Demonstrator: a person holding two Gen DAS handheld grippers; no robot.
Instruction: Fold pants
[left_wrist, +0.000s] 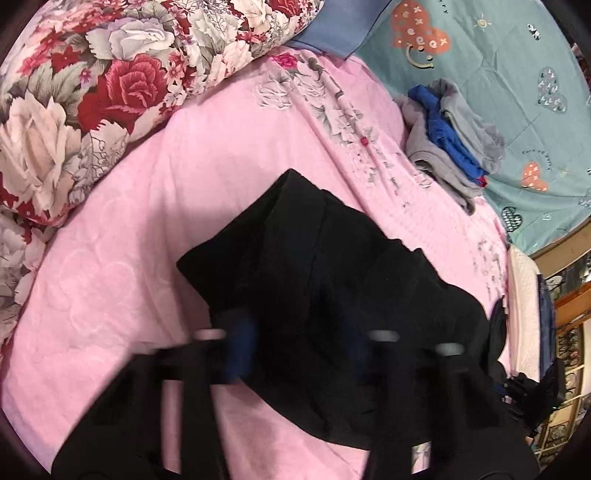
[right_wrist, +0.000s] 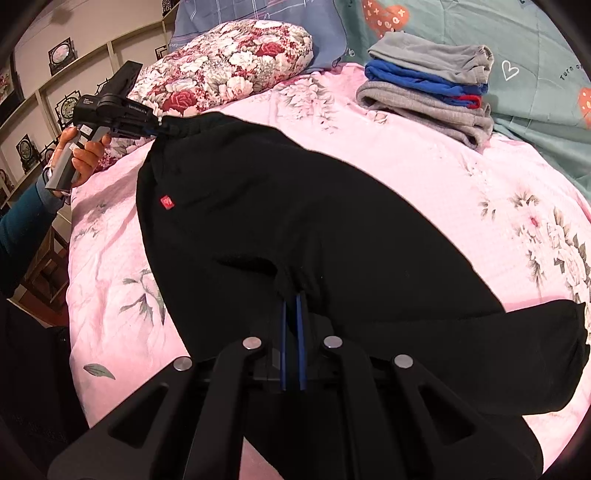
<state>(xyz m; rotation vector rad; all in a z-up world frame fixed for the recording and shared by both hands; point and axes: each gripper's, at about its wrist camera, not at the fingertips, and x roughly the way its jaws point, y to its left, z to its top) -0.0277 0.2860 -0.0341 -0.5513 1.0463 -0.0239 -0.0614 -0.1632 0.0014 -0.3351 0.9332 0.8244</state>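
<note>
Lying across the pink floral bedspread, the black pants are held at two places. The right tool is seen closed on a fold of the fabric near its lower edge — blue fingers nearly together. The left tool is gripped by a hand and is pinched on the waistband corner, lifted off the bed. In the blurred left wrist view the pants are draped over that tool's tips. A folded stack of grey and blue clothes is set well apart, near a floral pillow.
</note>
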